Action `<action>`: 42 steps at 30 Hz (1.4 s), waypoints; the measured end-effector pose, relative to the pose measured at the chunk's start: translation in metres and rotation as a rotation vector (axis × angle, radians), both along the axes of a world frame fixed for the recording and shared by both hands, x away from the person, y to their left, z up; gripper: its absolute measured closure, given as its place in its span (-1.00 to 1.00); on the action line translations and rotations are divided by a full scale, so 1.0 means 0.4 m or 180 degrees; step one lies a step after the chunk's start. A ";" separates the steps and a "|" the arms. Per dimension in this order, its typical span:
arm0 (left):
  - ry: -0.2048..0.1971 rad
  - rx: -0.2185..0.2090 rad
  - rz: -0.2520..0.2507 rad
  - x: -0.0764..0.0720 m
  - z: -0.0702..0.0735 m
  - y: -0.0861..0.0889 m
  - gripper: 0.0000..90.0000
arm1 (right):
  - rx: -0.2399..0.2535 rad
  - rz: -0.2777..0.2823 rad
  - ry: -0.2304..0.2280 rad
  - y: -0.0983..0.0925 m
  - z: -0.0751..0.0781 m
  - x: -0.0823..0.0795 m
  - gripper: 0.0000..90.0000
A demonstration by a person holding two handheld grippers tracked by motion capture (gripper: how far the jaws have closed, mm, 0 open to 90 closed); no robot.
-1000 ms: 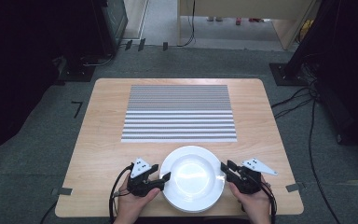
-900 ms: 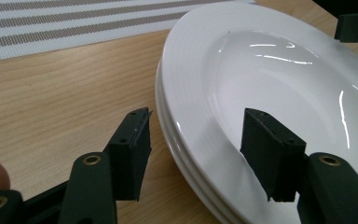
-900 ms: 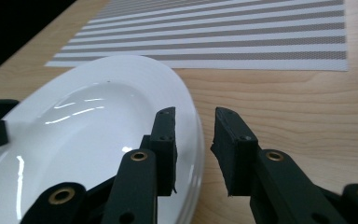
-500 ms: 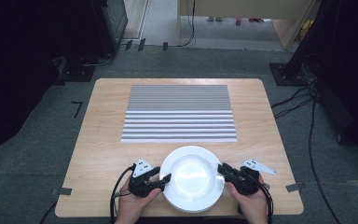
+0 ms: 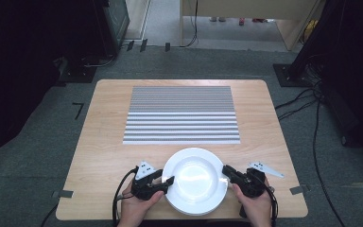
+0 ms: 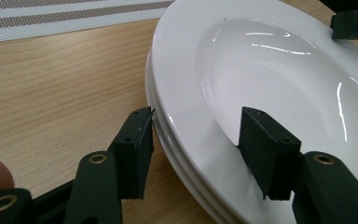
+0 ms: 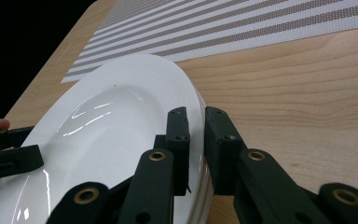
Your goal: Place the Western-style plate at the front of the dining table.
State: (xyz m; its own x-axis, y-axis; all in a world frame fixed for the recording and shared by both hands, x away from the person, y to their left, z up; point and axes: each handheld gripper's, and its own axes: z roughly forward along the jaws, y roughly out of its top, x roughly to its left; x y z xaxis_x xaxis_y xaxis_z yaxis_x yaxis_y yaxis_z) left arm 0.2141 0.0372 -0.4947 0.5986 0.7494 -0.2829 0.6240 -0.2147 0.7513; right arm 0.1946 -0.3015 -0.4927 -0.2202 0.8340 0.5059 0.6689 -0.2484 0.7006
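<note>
Two grippers flank a stack of white plates [image 5: 194,182] at the lower centre of the high view, on the wooden table [image 5: 104,142] below the striped mat [image 5: 182,113]. The right gripper [image 7: 196,140] pinches the top plate's rim. The left gripper [image 6: 196,140] straddles the opposite rim, jaws spread apart. A one-sided lift could tilt the plate and let it slip. The left gripper view reveals stacked rims [image 6: 168,135]; from above they read as one dish.
</note>
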 end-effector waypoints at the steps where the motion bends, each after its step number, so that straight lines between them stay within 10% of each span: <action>1: 0.0002 -0.0005 0.0006 0.000 0.000 0.000 0.01 | 0.0010 -0.0011 -0.0002 0.000 -0.001 0.000 0.82; 20: -0.0034 0.0031 0.0070 0.000 -0.006 -0.005 -0.02 | 0.0263 -0.0158 -0.0187 0.016 -0.026 0.011 0.82; 42: 0.0092 -0.0102 0.0089 0.000 -0.011 0.005 -0.01 | 0.0297 0.0142 0.0318 -0.028 0.005 -0.005 0.84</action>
State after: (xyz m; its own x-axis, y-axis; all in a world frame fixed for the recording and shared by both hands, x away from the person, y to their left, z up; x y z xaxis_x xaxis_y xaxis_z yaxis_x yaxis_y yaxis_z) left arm 0.2142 0.0392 -0.4990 0.5687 0.7561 -0.3239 0.6509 -0.1729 0.7392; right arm 0.1927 -0.3125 -0.4907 -0.2007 0.7728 0.6021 0.7460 -0.2778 0.6052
